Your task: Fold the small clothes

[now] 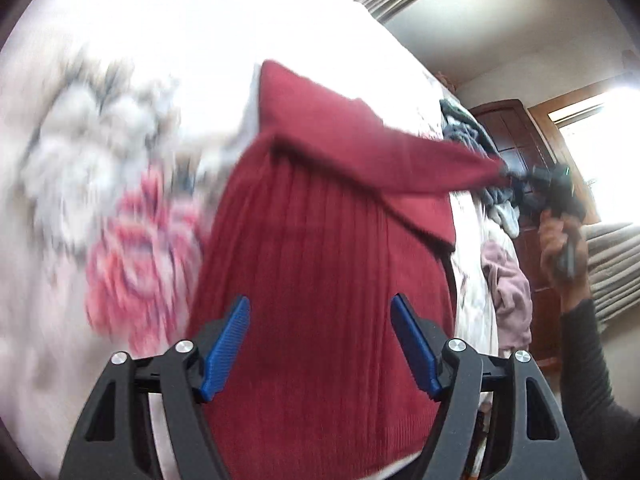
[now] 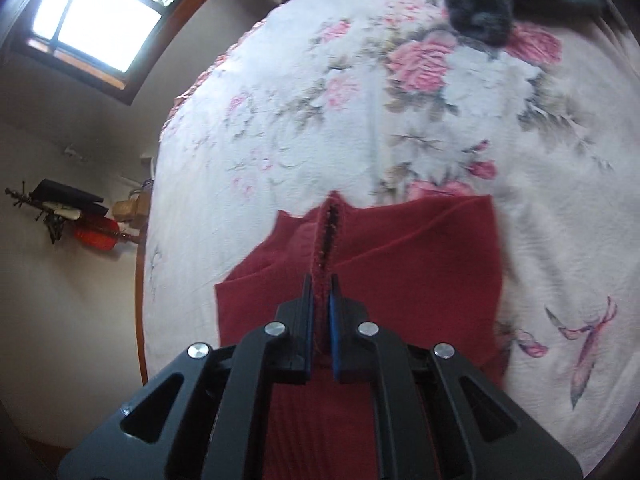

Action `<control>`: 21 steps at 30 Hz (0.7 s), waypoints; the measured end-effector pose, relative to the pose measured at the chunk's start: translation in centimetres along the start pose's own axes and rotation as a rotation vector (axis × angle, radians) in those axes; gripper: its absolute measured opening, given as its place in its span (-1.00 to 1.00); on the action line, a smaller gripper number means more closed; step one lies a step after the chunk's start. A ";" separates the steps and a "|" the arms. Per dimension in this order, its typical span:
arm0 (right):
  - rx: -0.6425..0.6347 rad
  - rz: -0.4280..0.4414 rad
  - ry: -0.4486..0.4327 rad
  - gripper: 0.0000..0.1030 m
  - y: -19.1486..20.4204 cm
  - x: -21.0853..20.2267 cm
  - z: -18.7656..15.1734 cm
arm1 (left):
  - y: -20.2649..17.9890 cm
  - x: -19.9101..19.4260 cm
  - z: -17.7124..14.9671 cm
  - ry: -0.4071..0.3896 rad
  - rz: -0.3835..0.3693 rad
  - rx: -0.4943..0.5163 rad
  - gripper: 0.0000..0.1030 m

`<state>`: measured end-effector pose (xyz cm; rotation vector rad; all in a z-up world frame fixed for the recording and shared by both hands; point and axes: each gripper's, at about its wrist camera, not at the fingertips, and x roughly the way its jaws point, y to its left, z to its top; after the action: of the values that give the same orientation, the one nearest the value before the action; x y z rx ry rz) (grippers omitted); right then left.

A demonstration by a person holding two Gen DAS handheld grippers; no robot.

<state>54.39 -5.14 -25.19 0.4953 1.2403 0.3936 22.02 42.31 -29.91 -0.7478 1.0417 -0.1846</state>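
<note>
Red knit garment (image 1: 320, 280) is lying across the floral bedspread (image 2: 280, 120), one edge being pulled sideways. Right hand-held gripper (image 2: 321, 292) is pinching that edge, its blue pads clamped on a narrow seam; left hand-held gripper (image 1: 320, 344) is hovering over the ribbed body, jaws spread, gripping nothing. Risks: the thin pinch is likely to slip under tension, and with nothing pinning the body the whole piece may drag, bunching the fold. Bed is soft, offering little resistance. Pile of clothes (image 1: 480, 152) is sitting beside. Window (image 2: 92, 20) and wooden door (image 1: 516, 140) are bounding the room.
</note>
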 end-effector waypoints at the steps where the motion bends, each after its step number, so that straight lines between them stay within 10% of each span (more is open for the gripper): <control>1: 0.013 -0.003 0.007 -0.90 -1.4 0.2 -0.3 | 0.0 0.0 0.8 -0.004 -0.004 0.002 0.41; 15: 0.076 -0.093 0.100 -0.80 -12.2 6.1 -2.2 | -1.7 7.1 12.7 0.025 0.006 0.067 0.42; 21: 0.042 0.052 0.003 -0.79 -11.5 3.2 -2.0 | -0.9 12.1 17.5 0.075 -0.062 0.027 0.42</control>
<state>53.60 -12.68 -34.62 0.5639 1.2421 0.4128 43.04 44.16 -32.88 -0.7540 1.0863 -0.2808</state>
